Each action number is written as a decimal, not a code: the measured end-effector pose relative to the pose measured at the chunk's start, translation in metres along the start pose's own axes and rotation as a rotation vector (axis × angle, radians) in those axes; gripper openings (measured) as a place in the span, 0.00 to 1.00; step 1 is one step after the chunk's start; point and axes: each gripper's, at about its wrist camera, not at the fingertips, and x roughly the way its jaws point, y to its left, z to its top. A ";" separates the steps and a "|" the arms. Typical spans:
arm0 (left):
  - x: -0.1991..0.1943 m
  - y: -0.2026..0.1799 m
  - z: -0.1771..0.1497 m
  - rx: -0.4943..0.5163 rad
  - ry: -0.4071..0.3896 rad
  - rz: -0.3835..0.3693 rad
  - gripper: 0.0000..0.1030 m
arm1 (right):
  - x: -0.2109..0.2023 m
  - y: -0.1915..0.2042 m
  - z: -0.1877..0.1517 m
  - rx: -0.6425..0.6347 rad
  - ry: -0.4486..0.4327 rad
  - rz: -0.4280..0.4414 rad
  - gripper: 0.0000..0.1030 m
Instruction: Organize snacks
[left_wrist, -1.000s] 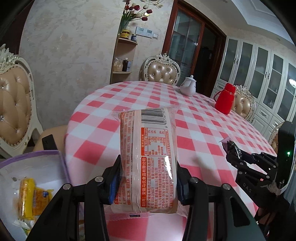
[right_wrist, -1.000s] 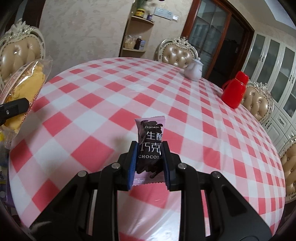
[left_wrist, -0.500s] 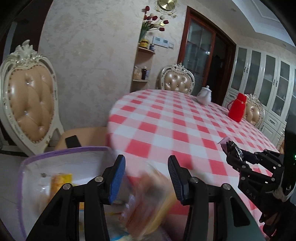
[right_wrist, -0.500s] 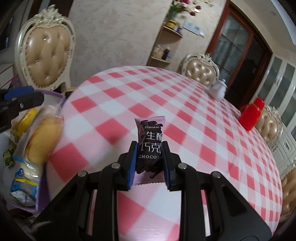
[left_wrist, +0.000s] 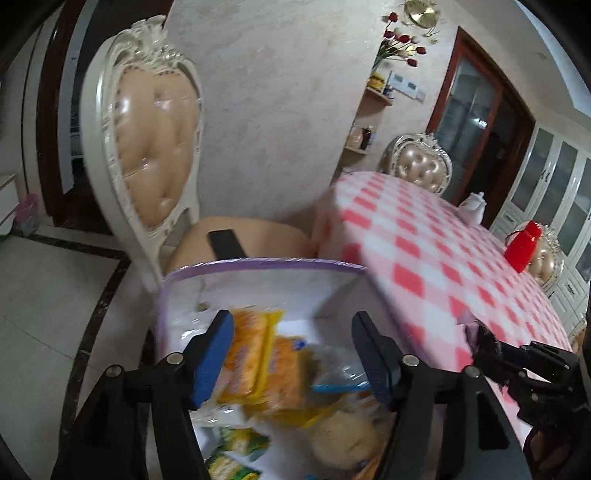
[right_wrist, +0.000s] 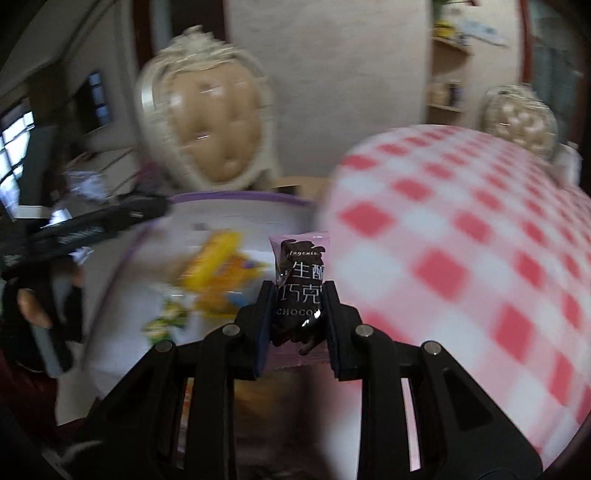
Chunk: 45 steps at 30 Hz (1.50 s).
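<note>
My left gripper is open and empty above a white bin with a purple rim. Several snack packs lie in the bin, among them orange-yellow ones and a clear bag of pale bread. My right gripper is shut on a small dark chocolate packet with a pink edge. It holds the packet over the near side of the same bin, beside the table edge. The right gripper also shows in the left wrist view.
The round table with a pink and white checked cloth stands to the right of the bin. A red jug and a white teapot stand on it. A cream padded chair stands behind the bin.
My left gripper opened and let the long bread pack fall into the bin. Both grippers swung left from the table to the bin. The right one kept the chocolate packet.
</note>
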 end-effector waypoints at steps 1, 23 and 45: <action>0.001 0.002 -0.002 0.005 0.005 0.012 0.67 | 0.009 0.010 0.004 -0.017 0.008 0.016 0.28; -0.027 0.010 0.003 0.103 -0.090 0.326 1.00 | 0.051 0.048 0.011 0.013 0.148 0.027 0.90; -0.004 0.001 -0.010 0.076 0.285 0.273 1.00 | 0.036 0.022 -0.020 0.266 0.441 -0.115 0.93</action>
